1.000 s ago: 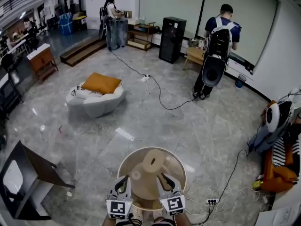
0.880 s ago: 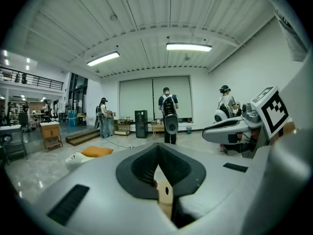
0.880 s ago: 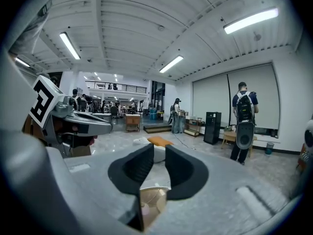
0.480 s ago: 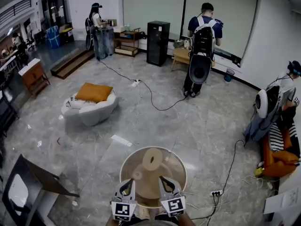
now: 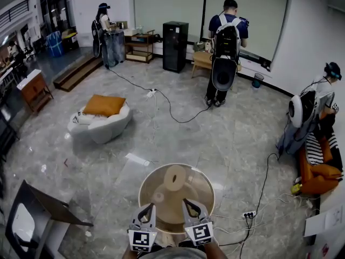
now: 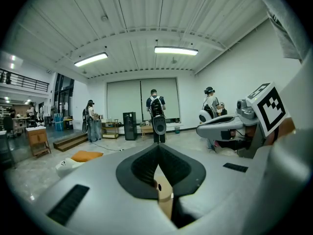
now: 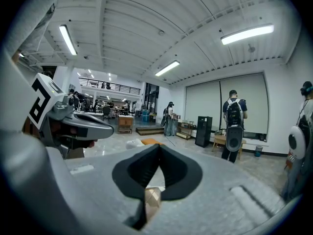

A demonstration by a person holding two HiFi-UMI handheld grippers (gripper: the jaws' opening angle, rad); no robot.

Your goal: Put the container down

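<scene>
A round table (image 5: 207,183) with a see-through top stands just ahead in the head view. On it sits a tan cylinder-shaped container (image 5: 175,177), with a smaller tan round piece (image 5: 158,197) nearer me. My left gripper (image 5: 144,212) and right gripper (image 5: 190,206) hover side by side over the table's near edge, short of the container. Both are shut with nothing between the tips. In the left gripper view the left gripper (image 6: 157,150) has its jaws closed at the tip. The right gripper (image 7: 159,149) looks the same in its own view. A tan surface shows below each tip.
A power strip (image 5: 248,215) and cables lie on the floor right of the table. A dark angled panel (image 5: 38,209) stands at the left. A white beanbag with an orange cushion (image 5: 99,120) sits further off. A person with a backpack (image 5: 225,47) stands at the back, another person (image 5: 310,117) at the right.
The head view has swung, so the room shifts and the table sits slightly lower in the picture. Both grippers keep their place at the table's near edge.
</scene>
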